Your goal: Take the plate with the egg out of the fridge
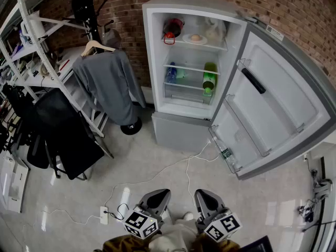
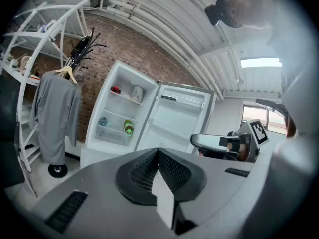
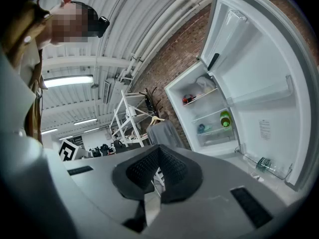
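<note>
With the fridge (image 1: 181,130) door (image 1: 273,98) swung fully open toward 3 o'clock, the plate (image 1: 195,40) with the egg (image 1: 195,37) sits on the top shelf, about mid-shelf, at 12 o'clock in the head view. Egg lies on the plate. Red object (image 1: 172,29) at the plate's 9 o'clock, near but apart; can't tell what it is. White bag (image 1: 215,30) at the plate's 3 o'clock, just beside it. Next shelf down: blue item (image 1: 171,72) at the left end, green bottle (image 1: 209,77) at the right end, well apart. One small bottle (image 1: 227,154) lies in the door's bottom rack.

Left tool (image 1: 156,196) and right tool (image 1: 205,198) sit low at 6 o'clock of the head view, side by side, pointing toward 12, well apart from the fridge. Left tool: jaws pressed together, nothing between them. Right tool: same, jaws pressed together, empty. Neither touches anything. Left gripper view shows the right tool at its 3 o'clock, marker cube (image 2: 259,132) on it.

Grey garment (image 1: 107,85) hangs on a hanger at the fridge's 9 o'clock, in front of the brick wall (image 1: 131,4). Black chair (image 1: 63,130) at the garment's 8 o'clock. White shelving rack (image 1: 31,51) at 10 o'clock of the frame. White power strip (image 1: 104,214) on the floor at the left tool's 9 o'clock; white cable (image 1: 187,175) runs across the floor toward the fridge base.
</note>
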The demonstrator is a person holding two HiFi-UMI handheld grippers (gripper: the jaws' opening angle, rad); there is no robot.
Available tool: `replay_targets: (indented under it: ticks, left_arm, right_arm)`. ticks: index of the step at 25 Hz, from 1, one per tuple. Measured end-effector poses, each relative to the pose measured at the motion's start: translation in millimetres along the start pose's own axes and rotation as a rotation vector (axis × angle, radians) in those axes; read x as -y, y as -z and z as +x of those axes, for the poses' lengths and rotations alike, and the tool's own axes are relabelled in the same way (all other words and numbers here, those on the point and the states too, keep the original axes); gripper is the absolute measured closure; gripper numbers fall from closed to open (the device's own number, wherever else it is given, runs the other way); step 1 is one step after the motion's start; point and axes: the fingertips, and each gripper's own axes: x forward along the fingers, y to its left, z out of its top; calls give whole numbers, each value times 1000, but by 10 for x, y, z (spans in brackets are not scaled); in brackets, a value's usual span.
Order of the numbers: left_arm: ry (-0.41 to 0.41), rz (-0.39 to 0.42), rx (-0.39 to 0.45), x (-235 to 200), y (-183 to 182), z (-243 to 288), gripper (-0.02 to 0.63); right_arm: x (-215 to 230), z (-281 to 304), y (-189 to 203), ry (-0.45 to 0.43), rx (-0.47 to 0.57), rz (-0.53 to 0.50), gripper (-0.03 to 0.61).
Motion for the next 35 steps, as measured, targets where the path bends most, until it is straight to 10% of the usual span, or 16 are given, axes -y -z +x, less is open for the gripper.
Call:
replay_targets:
  ticks: [35]
  left_arm:
    - [48, 21, 53, -84, -264, 29, 606]
  right_arm:
    - [-152, 379, -167, -26, 36, -55, 572]
